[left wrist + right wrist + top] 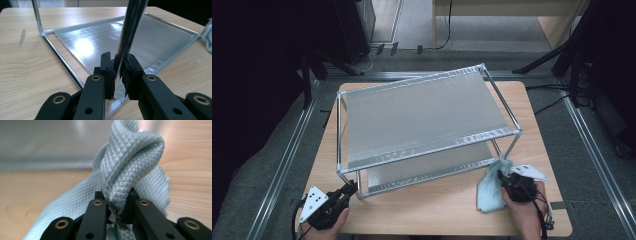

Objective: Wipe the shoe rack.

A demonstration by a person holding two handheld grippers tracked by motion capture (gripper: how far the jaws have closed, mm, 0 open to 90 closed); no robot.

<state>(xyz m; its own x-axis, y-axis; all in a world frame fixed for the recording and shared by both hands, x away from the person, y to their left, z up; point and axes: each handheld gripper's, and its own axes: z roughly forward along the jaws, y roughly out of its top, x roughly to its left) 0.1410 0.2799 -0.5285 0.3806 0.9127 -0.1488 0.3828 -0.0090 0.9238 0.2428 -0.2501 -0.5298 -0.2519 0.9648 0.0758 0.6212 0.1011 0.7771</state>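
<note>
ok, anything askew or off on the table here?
The rack sits skewed, its long sides at an angle to the table edges. The left tool is clamped on its near left leg. Nothing looks spilled or damaged.

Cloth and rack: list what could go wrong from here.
1. The right hand-held gripper pinches only a bunched fold of the cloth; it may slip out while wiping.
2. The left hand-held gripper clamps one thin, shiny leg of the rack; a hard wipe could twist the rack.
</note>
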